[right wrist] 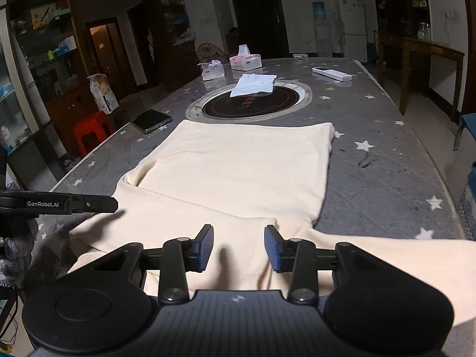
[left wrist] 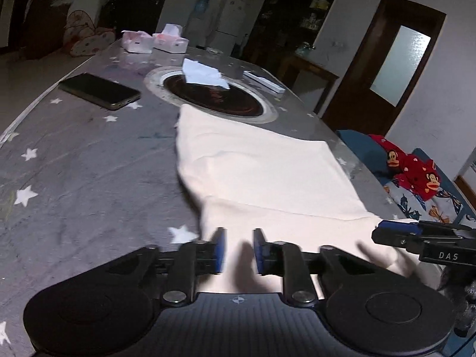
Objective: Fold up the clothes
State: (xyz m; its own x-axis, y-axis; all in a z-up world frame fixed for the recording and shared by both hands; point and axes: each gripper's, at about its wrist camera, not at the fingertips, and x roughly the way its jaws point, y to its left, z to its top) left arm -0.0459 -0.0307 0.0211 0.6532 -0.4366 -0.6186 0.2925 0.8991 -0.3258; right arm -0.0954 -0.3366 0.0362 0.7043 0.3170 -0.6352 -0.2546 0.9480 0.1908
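Cream garment lies flat on the grey star-print table, partly folded, far edge just short of the round inset hotplate, near end running under both tools and off the near table edge. Left gripper: blue pads spread, nothing between them, over the garment's near left part; contact with cloth hard to judge from this angle. Right gripper: pads spread wider, empty, over the near middle of the garment. Each tool's tip shows at the edge of the other's view. Further back: phone left of the hotplate, white folded paper on it, two tissue boxes, remote.
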